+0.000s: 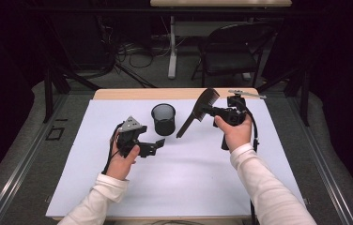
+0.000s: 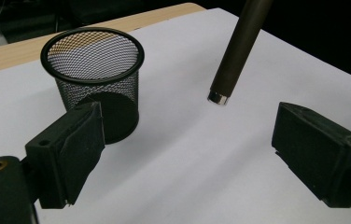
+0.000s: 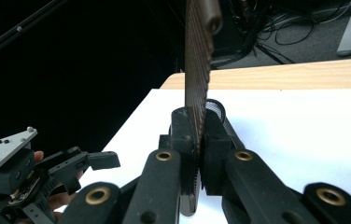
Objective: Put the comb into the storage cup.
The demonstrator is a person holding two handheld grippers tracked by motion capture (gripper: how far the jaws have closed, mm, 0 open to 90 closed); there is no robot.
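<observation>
Near the table's far edge, the right gripper (image 1: 208, 111) is clenched on a dark comb (image 1: 197, 111), held clear of the white sheet (image 1: 188, 173), its handle slanting down toward the mesh cup (image 1: 164, 119) just beside it. Toward the left edge, the left gripper (image 1: 158, 145) has released jaws holding nothing; it seems to hover above the sheet.

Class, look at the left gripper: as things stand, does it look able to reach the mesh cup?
Probably yes. The left gripper is open and holds nothing, and the mesh cup stands just ahead of it on bare white table. The comb, clamped in the right gripper, hangs off to one side.
</observation>
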